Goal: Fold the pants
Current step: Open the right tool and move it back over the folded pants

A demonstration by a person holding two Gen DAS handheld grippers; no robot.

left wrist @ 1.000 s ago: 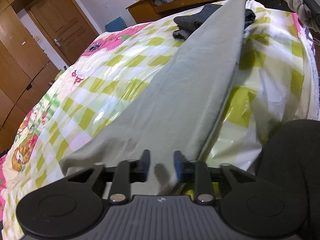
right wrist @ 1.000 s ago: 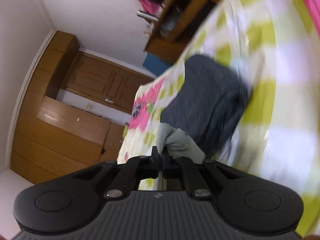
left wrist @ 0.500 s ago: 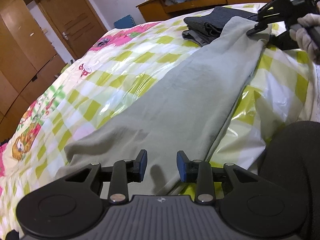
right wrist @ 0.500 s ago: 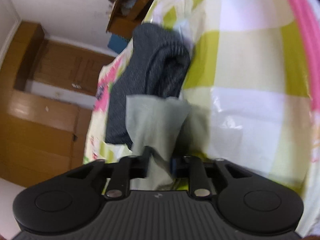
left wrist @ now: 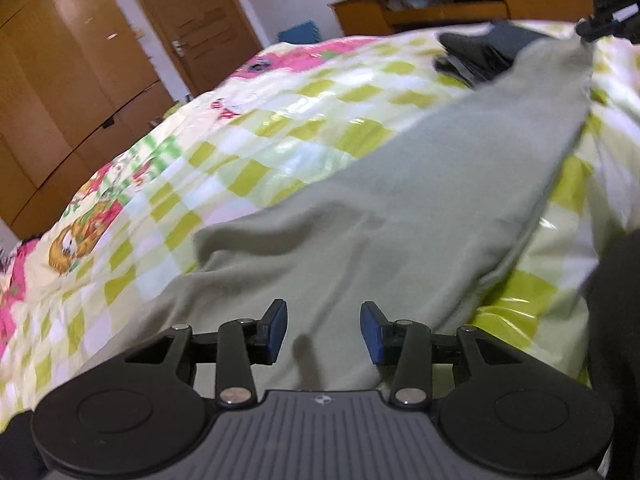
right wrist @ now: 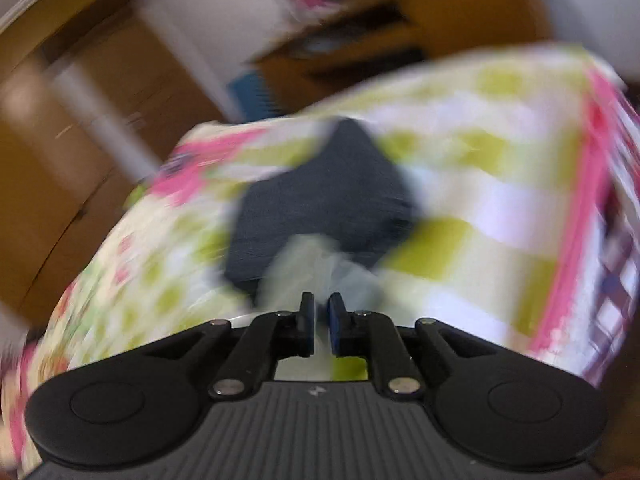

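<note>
Left wrist view, pants position: The grey-green pants lay lengthwise on the checked bed cover, the broad end just under the left gripper and the narrow end running off to the upper right.
Left wrist view, left gripper: The jaws were opening, at a middling gap. They stood above the cloth with no fabric between the pads.
Left wrist view, far end: The right gripper met the narrow end of the pants at the upper right edge; that tip appeared lifted clear of the cover.
Left wrist view, technique: Judged, the near end needed a firm pinch through all layers, close to the edge, before the far end was carried over. Otherwise the cloth would likely slide.
Left wrist view, change: Half a second before, the jaws were narrower and the pants sat further right in the view.
Right wrist view, right gripper: The right gripper was closing to a narrow slit. Pale cloth showed just ahead of the tips; motion blur hid whether the pads pressed it.
Right wrist view, surroundings: A folded dark garment lay beyond the tips on the cover.
Right wrist view, technique: Judged, the lift should stay low and even, clear of the dark garment.
Right wrist view, change: Half a second before, the jaws stood wider with the cloth between them.
</note>
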